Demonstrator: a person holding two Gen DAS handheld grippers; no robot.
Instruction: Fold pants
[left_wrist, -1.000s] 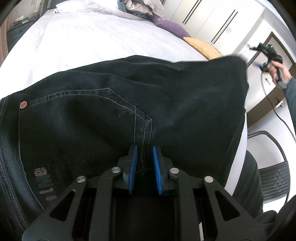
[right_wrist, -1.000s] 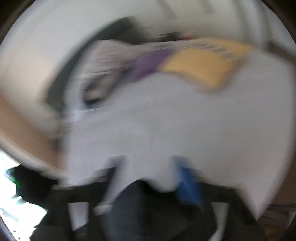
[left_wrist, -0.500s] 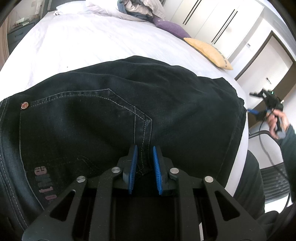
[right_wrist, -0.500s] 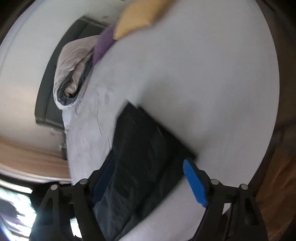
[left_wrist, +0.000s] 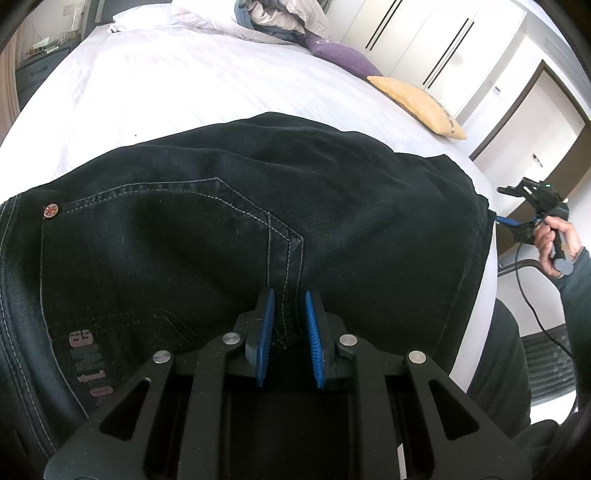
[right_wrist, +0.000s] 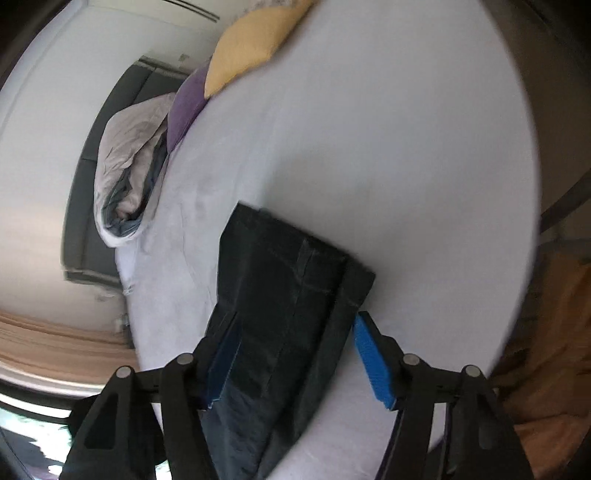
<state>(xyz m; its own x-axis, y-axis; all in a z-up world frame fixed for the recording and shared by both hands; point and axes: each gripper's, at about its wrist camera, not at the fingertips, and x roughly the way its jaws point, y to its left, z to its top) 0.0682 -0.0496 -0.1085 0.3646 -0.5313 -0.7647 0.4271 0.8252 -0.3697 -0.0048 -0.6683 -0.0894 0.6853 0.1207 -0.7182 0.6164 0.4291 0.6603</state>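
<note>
Black jeans lie folded on the white bed, back pocket up. My left gripper is shut on the jeans' near edge at the pocket seam. In the right wrist view the jeans appear as a dark folded slab near the bed's edge. My right gripper is open and empty, its blue pads either side of the jeans' end, held off the bed's right side. It also shows in the left wrist view, in a hand beyond the jeans' right edge.
A yellow pillow, a purple pillow and a bundled duvet lie at the bed's far end. White wardrobes stand behind. A black chair stands by the bed's right side.
The right gripper let go of the jeans' far end, which dropped flat onto the bed, and swung down to the bed's right side. The left gripper has not moved.
</note>
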